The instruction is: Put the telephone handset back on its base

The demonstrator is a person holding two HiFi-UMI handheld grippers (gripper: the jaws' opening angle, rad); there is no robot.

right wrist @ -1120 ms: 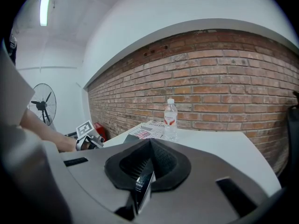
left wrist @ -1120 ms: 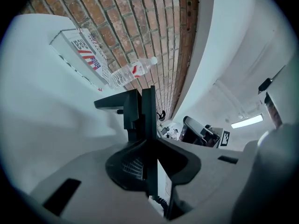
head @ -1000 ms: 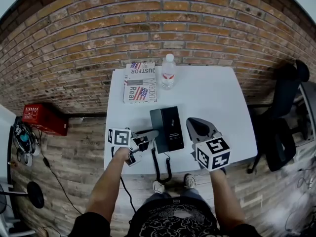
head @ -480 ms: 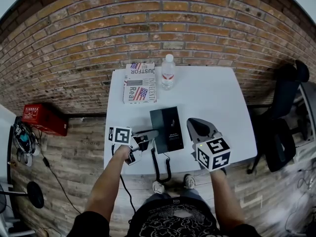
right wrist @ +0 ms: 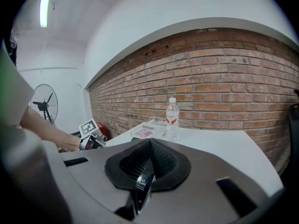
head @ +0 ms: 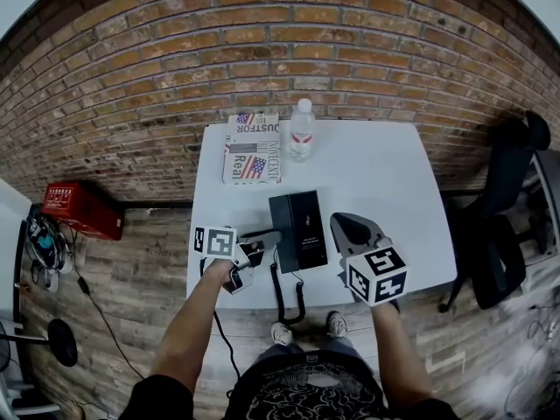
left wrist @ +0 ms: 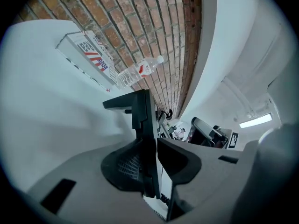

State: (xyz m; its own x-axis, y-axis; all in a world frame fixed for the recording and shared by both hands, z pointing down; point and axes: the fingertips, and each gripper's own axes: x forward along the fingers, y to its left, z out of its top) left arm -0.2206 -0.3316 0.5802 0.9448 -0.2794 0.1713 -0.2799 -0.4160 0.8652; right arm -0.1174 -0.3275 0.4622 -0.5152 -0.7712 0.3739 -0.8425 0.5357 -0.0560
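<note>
The black telephone base (head: 308, 228) lies in the middle of the white table (head: 385, 173). Its handset (head: 282, 233) runs along the base's left side, and a coiled cord (head: 284, 294) hangs from it over the front edge. My left gripper (head: 262, 241) reaches in from the left. In the left gripper view its jaws are shut on a thin black part (left wrist: 140, 111) that I take for the handset. My right gripper (head: 343, 226) hovers just right of the base, apart from it. The right gripper (right wrist: 148, 160) is shut with nothing between its jaws.
A clear water bottle (head: 301, 129) and a printed box with flag pictures (head: 252, 147) stand at the table's back edge against the brick wall. A black office chair (head: 512, 199) is to the right. A red box (head: 77, 210) sits on the floor to the left.
Nothing on the table has visibly moved. Both grippers keep their places; only the head view has shifted slightly.
</note>
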